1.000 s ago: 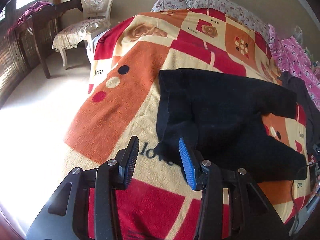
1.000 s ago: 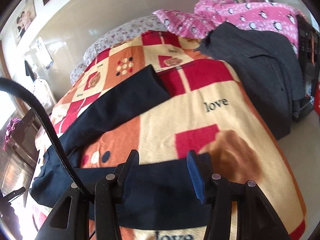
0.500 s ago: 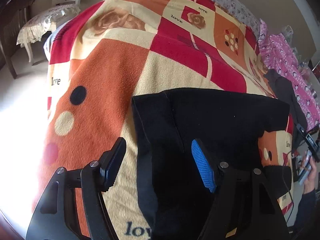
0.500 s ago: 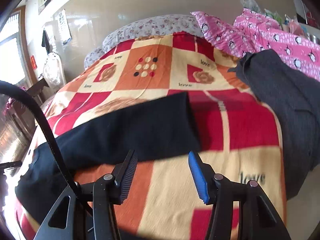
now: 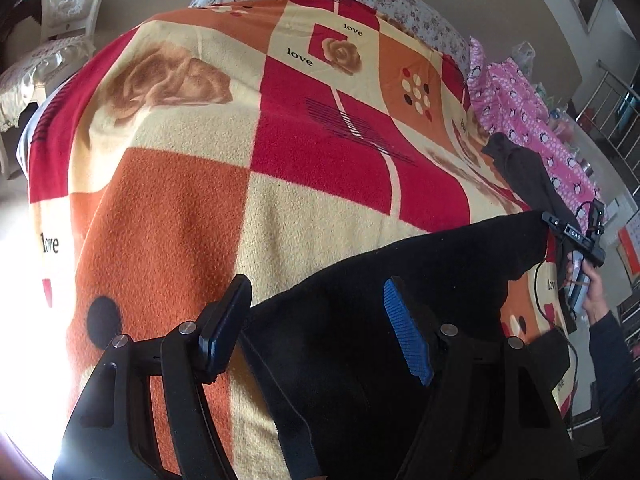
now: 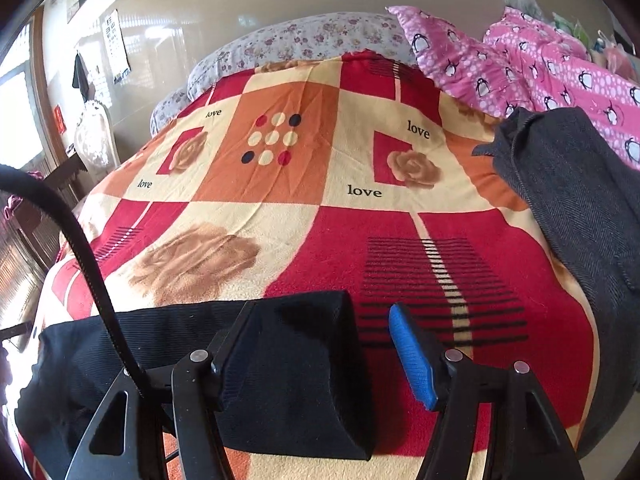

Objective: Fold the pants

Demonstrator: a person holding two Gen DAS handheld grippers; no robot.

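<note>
The black pants (image 5: pixel 420 276) lie flat on the patterned blanket (image 5: pixel 192 200). My left gripper (image 5: pixel 316 320) hovers open over their far left corner, and neither pad presses the cloth. In the right wrist view the pants' leg end (image 6: pixel 296 360) lies on the blanket (image 6: pixel 320 220). My right gripper (image 6: pixel 320 352) is over that end with its jaws opening; the black finger (image 6: pixel 232 356) covers part of the cloth and the blue pad (image 6: pixel 412 356) stands clear of it. From the left wrist view the right gripper (image 5: pixel 576 236) shows at the pants' far right corner, held by a hand (image 5: pixel 592 292).
A dark grey garment (image 6: pixel 580 208) is draped on the bed's right side, with a pink penguin quilt (image 6: pixel 540 60) behind it. Floral pillows (image 6: pixel 300 36) line the head of the bed. A white chair (image 5: pixel 60 8) stands off the bed's far left. A black cable (image 6: pixel 80 248) arcs past the right gripper.
Both grippers have travelled up the bed from its near edge to the pants' far edge. Their jaws stand wider than a second ago.
</note>
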